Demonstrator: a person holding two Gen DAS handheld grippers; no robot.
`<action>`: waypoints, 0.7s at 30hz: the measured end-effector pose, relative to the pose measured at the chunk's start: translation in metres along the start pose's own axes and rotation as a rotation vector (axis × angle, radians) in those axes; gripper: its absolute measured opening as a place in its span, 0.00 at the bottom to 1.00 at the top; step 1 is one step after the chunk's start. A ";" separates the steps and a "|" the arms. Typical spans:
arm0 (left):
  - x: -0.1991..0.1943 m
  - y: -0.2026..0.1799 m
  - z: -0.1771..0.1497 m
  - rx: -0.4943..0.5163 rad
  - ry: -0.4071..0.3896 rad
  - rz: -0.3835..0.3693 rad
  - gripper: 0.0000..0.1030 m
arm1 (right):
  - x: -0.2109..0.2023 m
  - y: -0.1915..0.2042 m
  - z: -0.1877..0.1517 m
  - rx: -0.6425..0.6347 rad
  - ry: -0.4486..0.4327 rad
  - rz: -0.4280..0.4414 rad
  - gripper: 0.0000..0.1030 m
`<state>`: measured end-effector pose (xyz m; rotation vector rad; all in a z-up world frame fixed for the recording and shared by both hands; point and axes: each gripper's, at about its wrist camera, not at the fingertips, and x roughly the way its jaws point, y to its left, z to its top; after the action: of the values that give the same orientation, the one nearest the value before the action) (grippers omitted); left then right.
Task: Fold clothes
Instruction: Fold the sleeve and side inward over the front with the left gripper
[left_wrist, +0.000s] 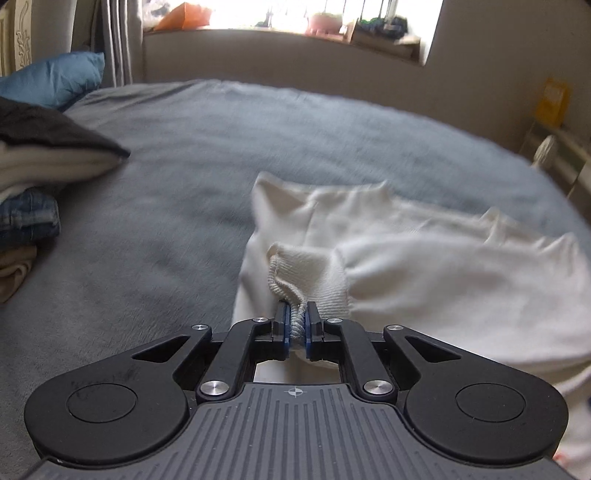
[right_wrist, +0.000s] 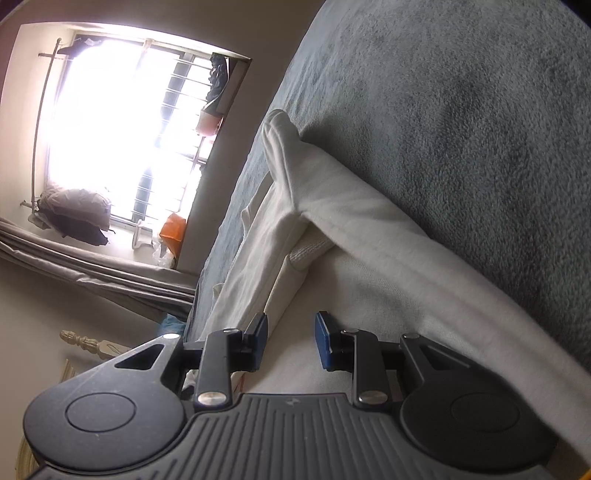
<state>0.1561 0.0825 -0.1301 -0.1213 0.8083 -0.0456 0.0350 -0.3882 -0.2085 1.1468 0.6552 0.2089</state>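
Observation:
A white sweatshirt (left_wrist: 424, 258) lies crumpled on the grey-blue bedspread (left_wrist: 207, 155), right of the middle in the left wrist view. My left gripper (left_wrist: 296, 325) is shut on its ribbed cuff (left_wrist: 295, 269), and the knit is bunched between the blue pads. In the right wrist view, which is rolled on its side, the same white sweatshirt (right_wrist: 343, 229) runs in long folds along the bedspread (right_wrist: 461, 110). My right gripper (right_wrist: 291, 328) hovers open over the fabric. Its pads (right_wrist: 322, 334) are well apart and nothing is pinched between them.
A stack of folded clothes (left_wrist: 33, 177), dark, white, denim and beige, sits at the bed's left side, with a blue pillow (left_wrist: 55, 79) behind it. A bright window sill (left_wrist: 280, 22), grey curtain (left_wrist: 118, 40) and wall bound the far side. A yellow object (left_wrist: 552, 98) stands at the right.

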 end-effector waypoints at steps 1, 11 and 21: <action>0.001 0.001 -0.001 -0.003 -0.001 0.002 0.13 | -0.001 0.000 0.000 -0.001 0.002 0.000 0.28; -0.024 0.021 -0.001 -0.110 -0.054 0.075 0.15 | -0.003 0.002 0.000 -0.009 0.007 -0.007 0.28; -0.021 -0.001 0.020 -0.133 -0.092 -0.050 0.19 | -0.006 0.006 -0.002 -0.018 0.013 -0.026 0.28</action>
<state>0.1555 0.0851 -0.1011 -0.2674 0.7163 -0.0332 0.0299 -0.3873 -0.2017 1.1198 0.6775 0.2000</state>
